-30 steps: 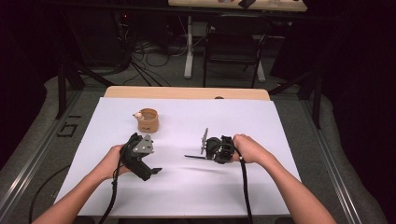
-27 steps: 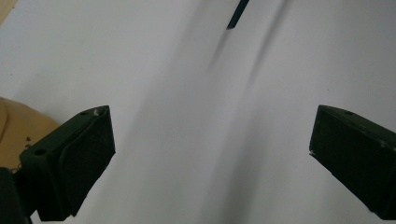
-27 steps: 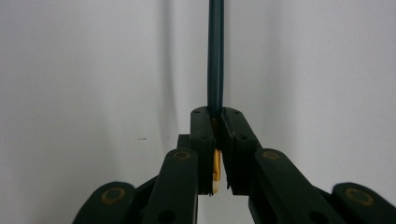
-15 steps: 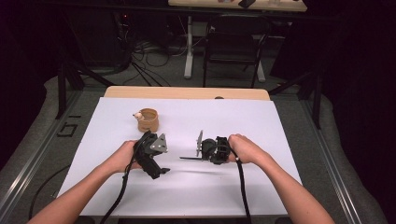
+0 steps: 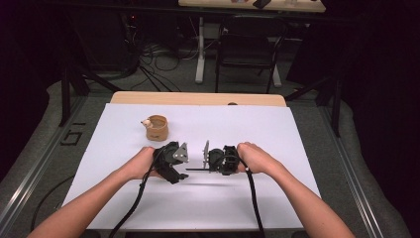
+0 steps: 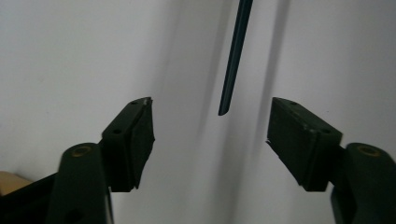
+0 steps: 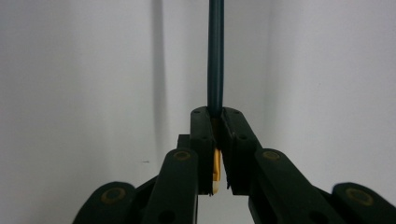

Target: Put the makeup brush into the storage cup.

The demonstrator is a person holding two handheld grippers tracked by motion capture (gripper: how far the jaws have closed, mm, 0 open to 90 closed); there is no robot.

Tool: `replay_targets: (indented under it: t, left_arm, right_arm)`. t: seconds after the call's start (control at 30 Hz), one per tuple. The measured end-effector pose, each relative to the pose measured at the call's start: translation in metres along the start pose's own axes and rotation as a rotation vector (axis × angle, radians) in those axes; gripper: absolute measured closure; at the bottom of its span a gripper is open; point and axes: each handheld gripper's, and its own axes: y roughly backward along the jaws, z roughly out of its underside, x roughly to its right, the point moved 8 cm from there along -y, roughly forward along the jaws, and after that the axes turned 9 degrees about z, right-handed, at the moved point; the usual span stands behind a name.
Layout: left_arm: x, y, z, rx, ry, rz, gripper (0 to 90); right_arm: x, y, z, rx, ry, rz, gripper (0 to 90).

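My right gripper [image 7: 215, 114] is shut on a thin dark stick [image 7: 215, 56] with a yellow butt end showing behind the pads. In the high view the stick [image 5: 197, 170] points left from the right gripper [image 5: 210, 167], level above the white table sheet [image 5: 277, 134]. Facing it is my left gripper [image 5: 182, 174], whose jaws have just been closing. In the left gripper view the stick's tip [image 6: 225, 109] hangs just ahead of the gap of the left gripper [image 6: 210, 126]. Neither pad touches it.
A small brown cup [image 5: 157, 127] with a pale object at its rim stands on the sheet behind the left hand. A cable trails from each gripper toward the near table edge. A chair [image 5: 247, 49] and desk legs stand beyond the far edge.
The left hand has carried its gripper to the right, up to the tip of the stick. The right gripper and the stick have stayed in place.
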Motion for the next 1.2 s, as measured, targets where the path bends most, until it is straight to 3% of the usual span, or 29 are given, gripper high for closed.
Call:
replay_targets:
  t: [0.07,0.13,0.33,0.47,0.67,1.0,1.2]
  left_arm:
    - [0.0,0.0,-0.001,0.003,0.002,0.005,39.9]
    - [0.001,-0.001,-0.002,0.005,-0.004,0.023,50.4]
    - [0.003,-0.007,-0.003,-0.012,-0.006,0.075,61.7]
    - [0.003,-0.009,-0.004,0.001,0.0,0.082,70.0]
    - [0.001,-0.012,-0.004,0.022,0.013,0.068,76.6]
    - [0.005,-0.017,-0.001,0.039,-0.004,0.103,83.5]
    - [0.01,-0.018,0.002,0.057,-0.009,0.112,85.1]
  right_arm:
    - [0.0,0.0,-0.001,0.001,0.002,0.003,84.3]
    - [-0.001,0.0,-0.003,-0.002,0.012,0.006,84.3]
    - [-0.001,0.002,-0.009,0.014,0.019,0.007,84.3]
    - [-0.001,0.002,-0.013,0.023,0.03,0.013,84.3]
    - [-0.001,0.002,-0.014,0.028,0.022,0.022,84.3]
    - [0.0,0.001,-0.014,0.032,0.043,0.019,84.1]
    - [0.002,-0.001,-0.015,0.059,0.029,0.022,75.1]
